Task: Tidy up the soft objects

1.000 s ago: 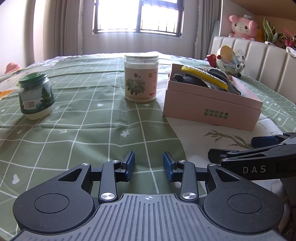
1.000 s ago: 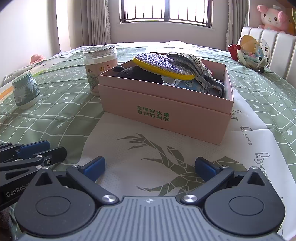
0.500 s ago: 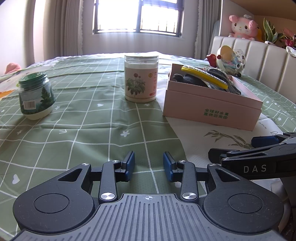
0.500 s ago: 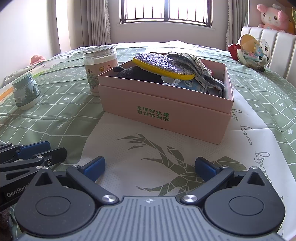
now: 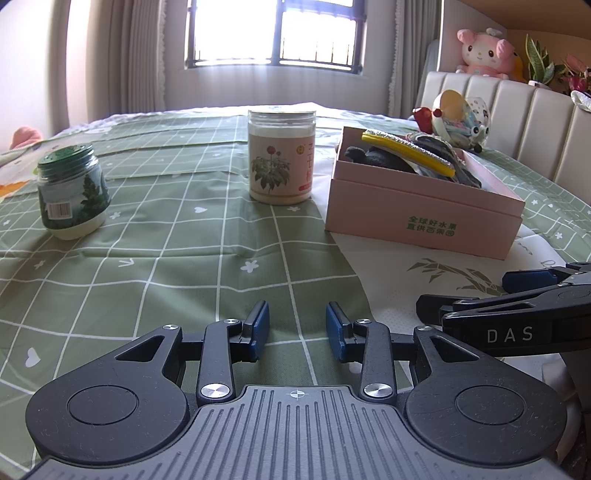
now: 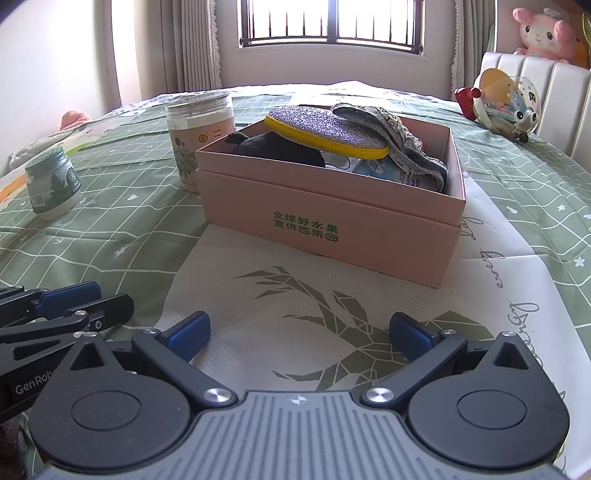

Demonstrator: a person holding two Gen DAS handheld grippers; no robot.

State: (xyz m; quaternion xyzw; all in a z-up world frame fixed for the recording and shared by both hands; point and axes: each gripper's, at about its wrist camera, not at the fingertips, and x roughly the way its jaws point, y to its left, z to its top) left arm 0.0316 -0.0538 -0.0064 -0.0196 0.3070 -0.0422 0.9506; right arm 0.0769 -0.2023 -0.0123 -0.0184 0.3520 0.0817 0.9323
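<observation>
While the pink box (image 6: 332, 218) stands on the green cloth (image 5: 147, 258) with the yellow sponge (image 6: 325, 129), a dark soft piece (image 6: 277, 146) and grey fabric (image 6: 399, 140) inside, the left gripper (image 5: 297, 325) is narrowly parted and the right gripper (image 6: 297, 332) wide, both holding nothing.

Daylight pours in from the window (image 5: 275, 35) straight ahead of both grippers, blown out to near white behind its bars. The backlight puts a soft sheen on the green checked cloth (image 5: 177, 266) ahead of the left gripper (image 5: 297, 330). The pink box (image 6: 332, 225) shows its shaded near wall to the right gripper (image 6: 299, 332), with a faint shadow at its base. Both views are sharp at centre. Fisheye distortion bends the curtains and table edge toward the sides, and the corners darken into vignette.
</observation>
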